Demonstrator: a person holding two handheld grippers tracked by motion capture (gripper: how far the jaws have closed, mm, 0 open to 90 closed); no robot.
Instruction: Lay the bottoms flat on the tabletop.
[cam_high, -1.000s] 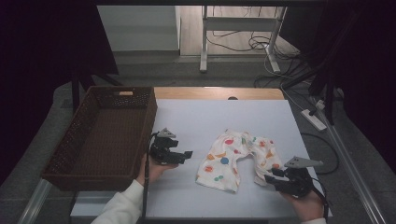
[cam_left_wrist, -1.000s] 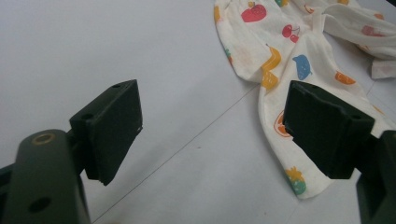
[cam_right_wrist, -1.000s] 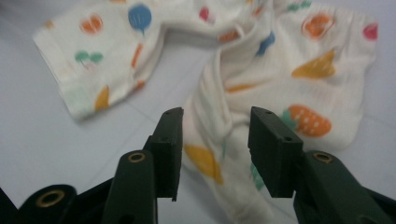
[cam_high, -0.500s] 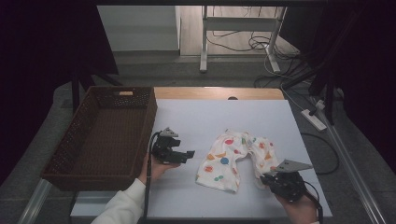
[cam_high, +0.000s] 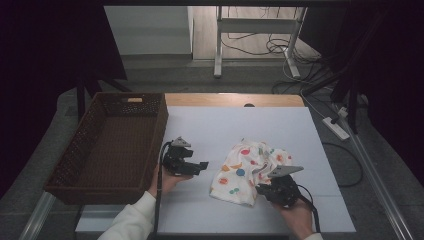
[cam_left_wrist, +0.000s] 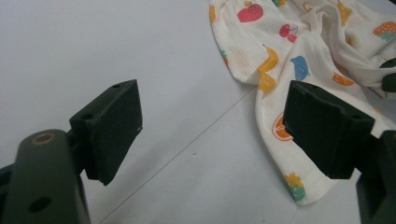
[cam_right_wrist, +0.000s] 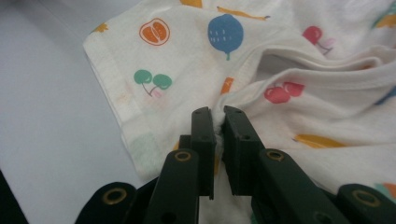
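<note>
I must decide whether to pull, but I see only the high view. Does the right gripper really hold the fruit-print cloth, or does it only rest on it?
Observer: It holds it. In the right gripper view the right gripper has its jaws closed on a pinched fold of the fruit-print cloth.
Operator: And the left gripper, does it touch the cloth?
Observer: No. In the left gripper view the left gripper has its jaws wide apart, with bare table between them.
Operator: Is the cloth's near edge in its reach?
Observer: Probably. The cloth's edge lies just behind its one jaw.
</note>
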